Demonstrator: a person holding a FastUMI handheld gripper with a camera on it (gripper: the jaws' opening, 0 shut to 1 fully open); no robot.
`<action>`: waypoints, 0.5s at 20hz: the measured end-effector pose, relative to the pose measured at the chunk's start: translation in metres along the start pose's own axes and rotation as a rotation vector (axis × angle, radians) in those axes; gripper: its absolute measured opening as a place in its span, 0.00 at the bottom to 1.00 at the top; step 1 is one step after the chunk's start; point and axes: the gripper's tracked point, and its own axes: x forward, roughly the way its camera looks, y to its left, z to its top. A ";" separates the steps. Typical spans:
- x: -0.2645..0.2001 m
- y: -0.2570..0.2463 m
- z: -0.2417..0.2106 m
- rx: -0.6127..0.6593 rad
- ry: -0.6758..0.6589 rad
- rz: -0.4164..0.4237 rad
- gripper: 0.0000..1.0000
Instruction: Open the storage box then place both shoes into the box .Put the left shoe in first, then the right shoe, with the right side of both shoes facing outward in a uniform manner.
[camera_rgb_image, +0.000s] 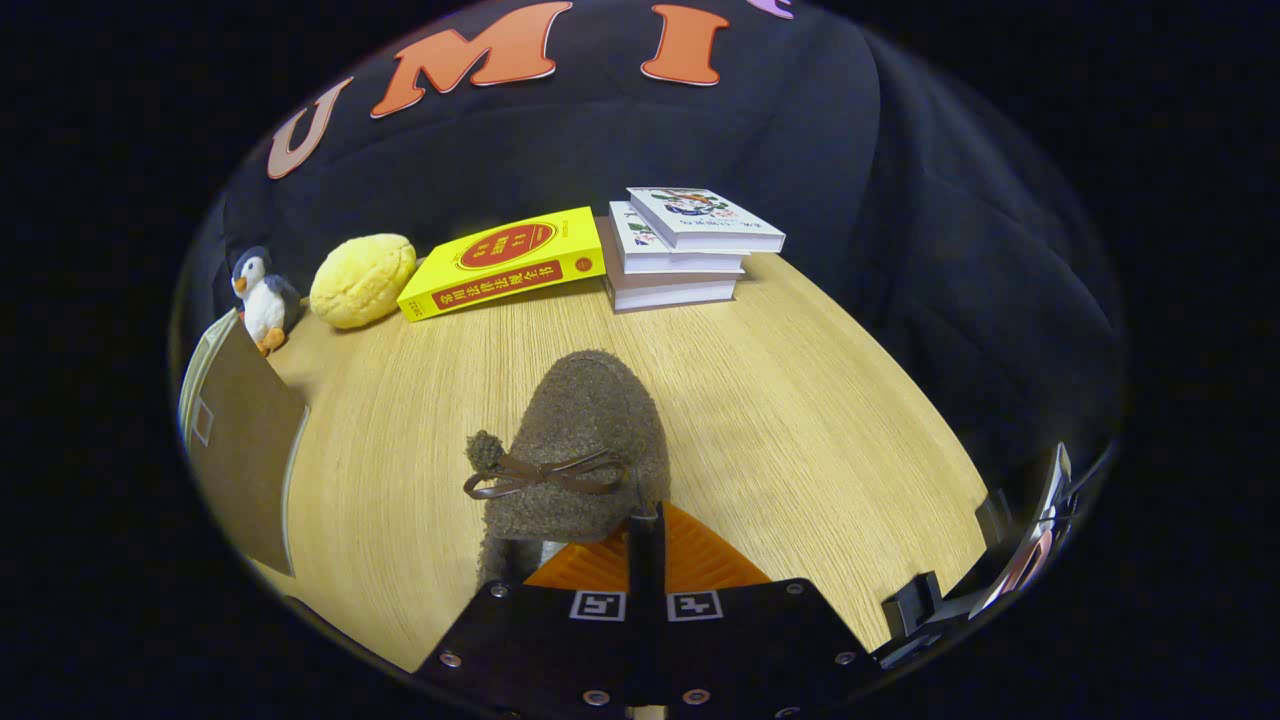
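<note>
The wooden table spreads across the middle of the frame, and at the far left sits the brown storage box, its flap or wall turned toward us, though whether it stands fully open is hard to call from this angle. Along the back, centre-right, a stack of white books; left of it a yellow book lying flat; further upper left a yellow plush bun and a little toy penguin tucked beside the box. Now the action: bottom centre, the gripper has its orange fingers drawn close together, clenched on the heel rim of the fuzzy brown shoe, toe pointing away, small bow on its top. The shoe looks lifted or just skimming the table, well apart from the box. The risks from here: that pinch is on soft fabric at one end, so the shoe could sag, swing or slip free on the way left; and a twist in the wrist could leave the wrong side facing outward, or catch the toe on the box's edge.
</note>
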 end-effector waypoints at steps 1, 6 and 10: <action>-0.008 0.007 0.004 0.020 -0.001 0.003 0.01; -0.059 0.065 0.036 0.059 -0.062 0.054 0.01; -0.099 0.128 0.051 0.055 -0.094 0.106 0.01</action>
